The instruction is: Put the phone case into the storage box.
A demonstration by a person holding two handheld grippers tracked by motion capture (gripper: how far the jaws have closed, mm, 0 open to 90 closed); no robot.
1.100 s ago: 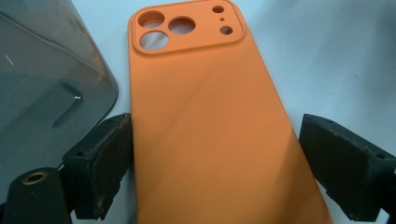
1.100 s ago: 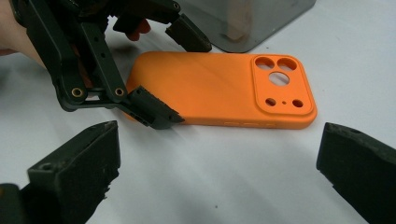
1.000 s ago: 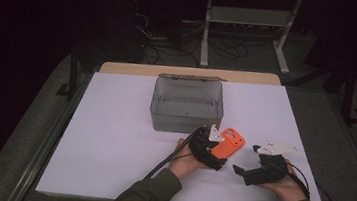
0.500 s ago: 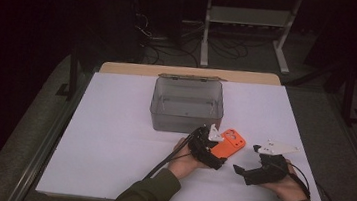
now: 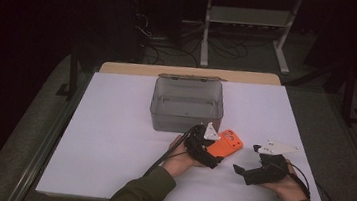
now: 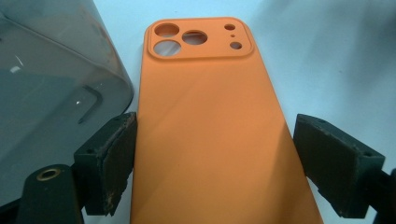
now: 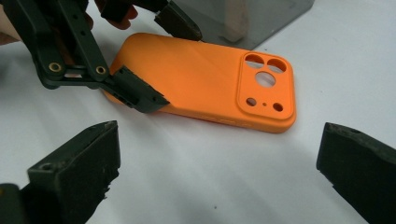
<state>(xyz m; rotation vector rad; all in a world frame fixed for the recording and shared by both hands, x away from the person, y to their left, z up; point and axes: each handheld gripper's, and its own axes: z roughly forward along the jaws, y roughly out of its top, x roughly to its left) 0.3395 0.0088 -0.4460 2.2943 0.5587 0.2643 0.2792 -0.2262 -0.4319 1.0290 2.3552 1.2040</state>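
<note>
I see the orange phone case [image 5: 226, 142] lying flat on the white table [image 5: 111, 144], just at five o'clock of the grey box [image 5: 187, 105]. My left gripper [image 6: 212, 154] straddles it, jaws spread, one pad touching. My right gripper [image 7: 217, 172] gapes, empty, nearby.

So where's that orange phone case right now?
The orange phone case lies flat on the white table, just in front of the grey plastic box. The left hand-held gripper has its open jaws on either side of it.
</note>
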